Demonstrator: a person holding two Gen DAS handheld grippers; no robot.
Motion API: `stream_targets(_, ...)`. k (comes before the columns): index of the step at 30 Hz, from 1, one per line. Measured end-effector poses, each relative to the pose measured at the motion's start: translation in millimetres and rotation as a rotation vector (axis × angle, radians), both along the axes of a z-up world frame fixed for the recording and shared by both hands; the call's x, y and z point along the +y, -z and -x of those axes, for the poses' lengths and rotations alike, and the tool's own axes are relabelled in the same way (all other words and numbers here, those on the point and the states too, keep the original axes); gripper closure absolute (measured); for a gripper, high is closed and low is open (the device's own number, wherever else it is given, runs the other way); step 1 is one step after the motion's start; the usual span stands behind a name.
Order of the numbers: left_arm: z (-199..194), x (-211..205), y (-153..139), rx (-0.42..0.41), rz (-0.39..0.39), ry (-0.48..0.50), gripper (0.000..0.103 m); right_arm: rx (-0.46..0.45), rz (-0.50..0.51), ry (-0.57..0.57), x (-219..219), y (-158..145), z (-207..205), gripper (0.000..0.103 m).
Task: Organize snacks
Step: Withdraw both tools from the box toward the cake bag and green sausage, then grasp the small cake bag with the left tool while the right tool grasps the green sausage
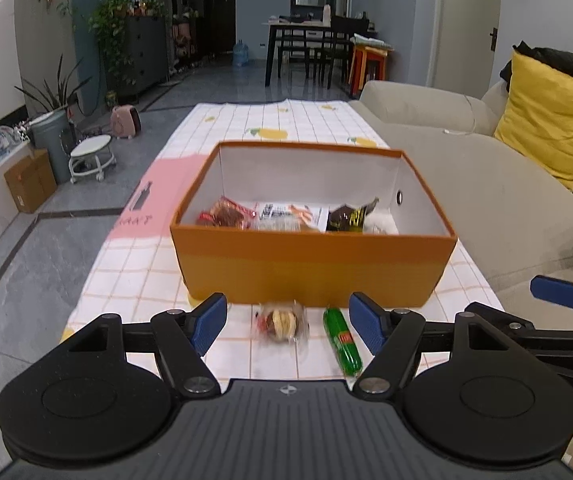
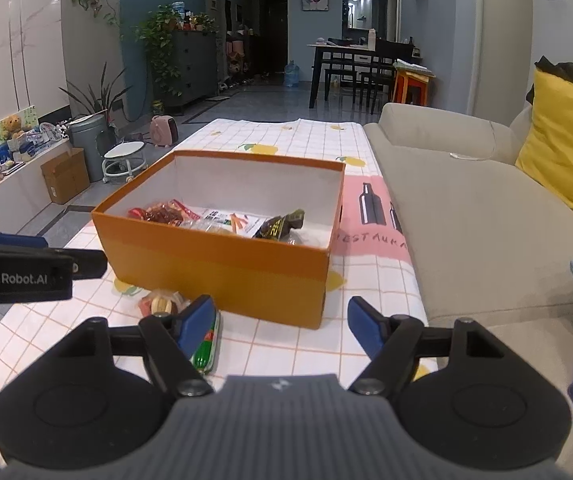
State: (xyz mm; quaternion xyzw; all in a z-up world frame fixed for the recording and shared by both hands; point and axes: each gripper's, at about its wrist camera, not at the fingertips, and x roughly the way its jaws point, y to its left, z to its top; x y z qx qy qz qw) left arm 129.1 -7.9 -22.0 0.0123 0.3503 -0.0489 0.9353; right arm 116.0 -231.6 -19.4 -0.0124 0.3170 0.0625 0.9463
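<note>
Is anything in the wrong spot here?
Yes. Two snacks sit on the tablecloth outside the orange box: a clear-wrapped round snack and a green stick snack. The others are already inside.

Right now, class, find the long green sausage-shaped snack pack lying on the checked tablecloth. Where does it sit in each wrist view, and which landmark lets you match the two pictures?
Left wrist view: the green sausage-shaped snack pack lies low, right of centre, just inside the left gripper's right finger.
Right wrist view: the pack lies low and left, partly hidden behind the right gripper's left finger.
Shared landmark: the open orange cardboard box just behind it.
</note>
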Motion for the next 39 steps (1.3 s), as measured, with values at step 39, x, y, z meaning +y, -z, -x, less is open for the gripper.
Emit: stream_targets(39, -75, 20, 76, 0.204, 0.11, -0.031, 0.025, 0.235, -0.041, -0.101, 48, 86, -62, 0.05)
